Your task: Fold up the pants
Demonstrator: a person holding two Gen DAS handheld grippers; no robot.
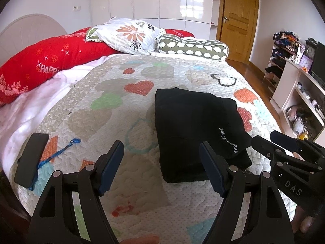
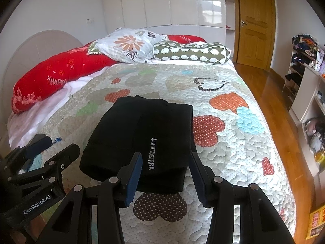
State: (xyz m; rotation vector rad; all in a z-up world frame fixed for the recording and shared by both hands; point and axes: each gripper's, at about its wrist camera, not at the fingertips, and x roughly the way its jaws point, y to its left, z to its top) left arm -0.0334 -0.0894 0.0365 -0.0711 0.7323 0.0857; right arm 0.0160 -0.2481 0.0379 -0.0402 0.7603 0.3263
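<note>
Here we hold both grippers, left [image 1: 161, 166] and right [image 2: 165, 175], jaws apart and empty, near the folded pants [image 1: 193, 126] on the quilt [image 1: 113, 109].

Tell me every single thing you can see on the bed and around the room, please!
pants: one, black, folded on the quilt, white lettering on top
quilt: one, pale with coloured hearts, covers the bed
phone: one, black, near the quilt's left edge
strap: one, blue, beside the phone
long pillow: one, red, by the headboard
flower pillow: one, white, at the head of the bed
bolster: one, green with white spots, beside the flower pillow
door: one, wooden, closed, far right
shelves: white, cluttered, right wall
left gripper: black, open, empty
right gripper: black, open, empty, in front of the pants
</note>
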